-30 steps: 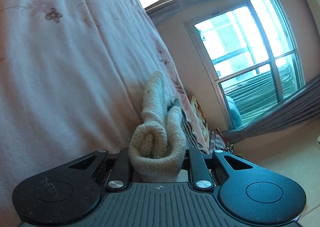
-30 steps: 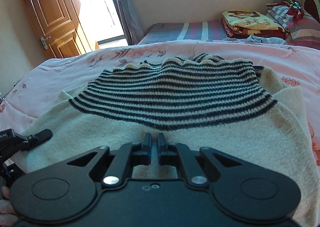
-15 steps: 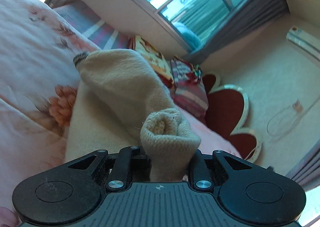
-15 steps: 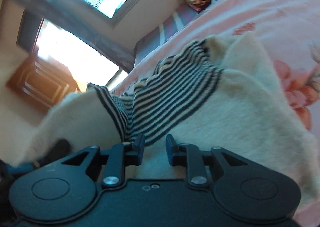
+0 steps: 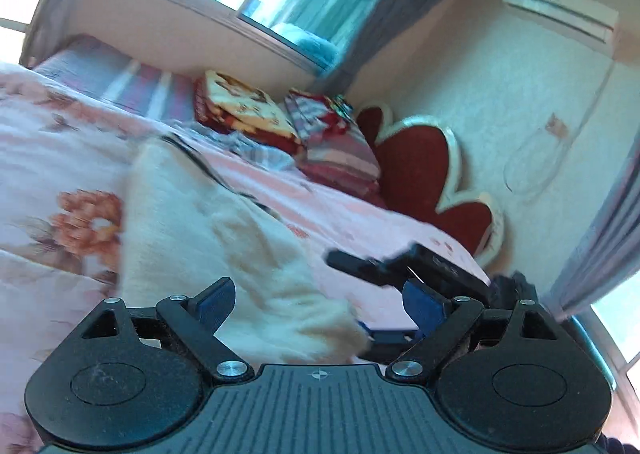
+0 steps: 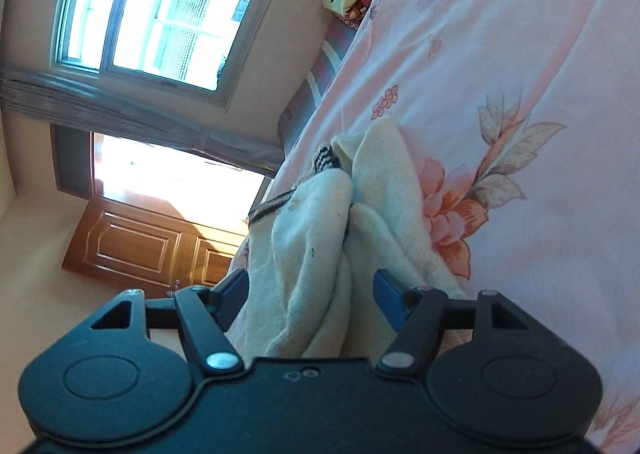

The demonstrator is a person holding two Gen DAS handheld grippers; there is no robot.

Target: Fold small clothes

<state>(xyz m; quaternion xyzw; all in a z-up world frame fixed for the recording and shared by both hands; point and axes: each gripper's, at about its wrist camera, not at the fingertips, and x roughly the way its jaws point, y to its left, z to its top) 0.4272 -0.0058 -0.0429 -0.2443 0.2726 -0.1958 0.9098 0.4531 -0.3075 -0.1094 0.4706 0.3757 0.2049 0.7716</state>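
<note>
The pink floral bedspread (image 6: 520, 53) filled the ground beyond both tools, and on it, straight ahead of them, lay the cream sweater (image 6: 320, 221), doubled over with a sliver of its striped yoke (image 6: 326, 157) showing at the far end. The left gripper (image 5: 320, 306) stood with its jaws spread wide, a lobe of cream knit lying loose between them, not clamped. The right gripper (image 6: 310, 294) was likewise parted, bunched fabric sitting in the gap untouched by either pad. Doing this step well, I judged, meant drawing both tools straight back without snagging the knit, then pressing the fold flat so edges lined up.
</note>
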